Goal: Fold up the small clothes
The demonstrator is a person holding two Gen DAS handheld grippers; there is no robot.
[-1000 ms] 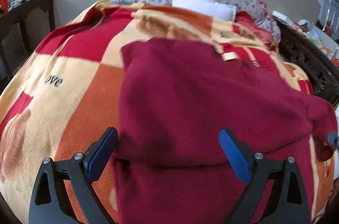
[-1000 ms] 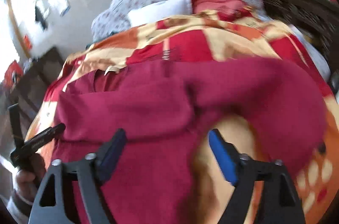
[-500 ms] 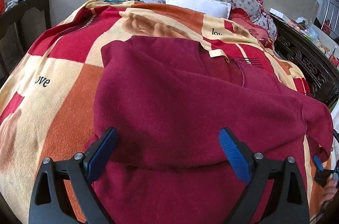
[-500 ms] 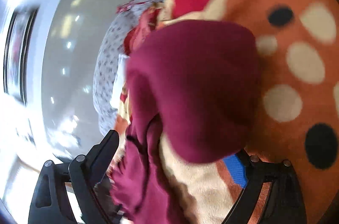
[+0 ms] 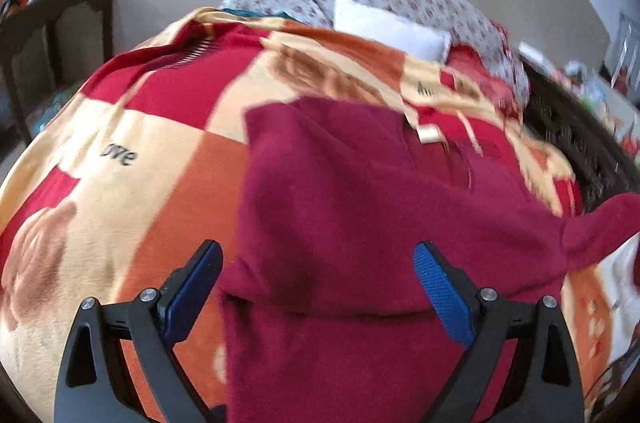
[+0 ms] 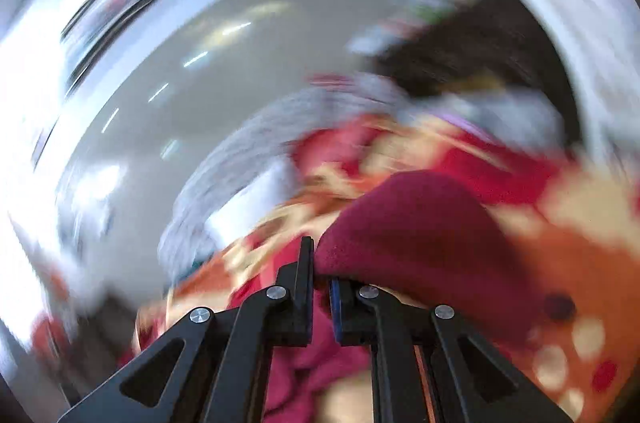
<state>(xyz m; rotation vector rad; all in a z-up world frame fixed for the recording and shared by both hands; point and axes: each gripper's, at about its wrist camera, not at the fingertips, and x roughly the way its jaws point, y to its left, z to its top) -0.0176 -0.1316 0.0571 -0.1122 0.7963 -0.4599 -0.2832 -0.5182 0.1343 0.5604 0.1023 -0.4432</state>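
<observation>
A: What's different from a second ago?
B: The right gripper [image 6: 320, 277], wide apart then, has just closed and now pinches the sweater's [image 5: 360, 203] sleeve [image 6: 420, 223], lifting it off the blanket [image 5: 160, 127].
A: And the left gripper [image 5: 318, 279]?
B: Still spread wide over the sweater on the bed, gripping nothing.

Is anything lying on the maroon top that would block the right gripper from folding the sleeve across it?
Nothing visible does. The right gripper is shut on the sleeve. The body of the maroon top lies bare on the blanket; the open left gripper hovers at its near edge.
</observation>
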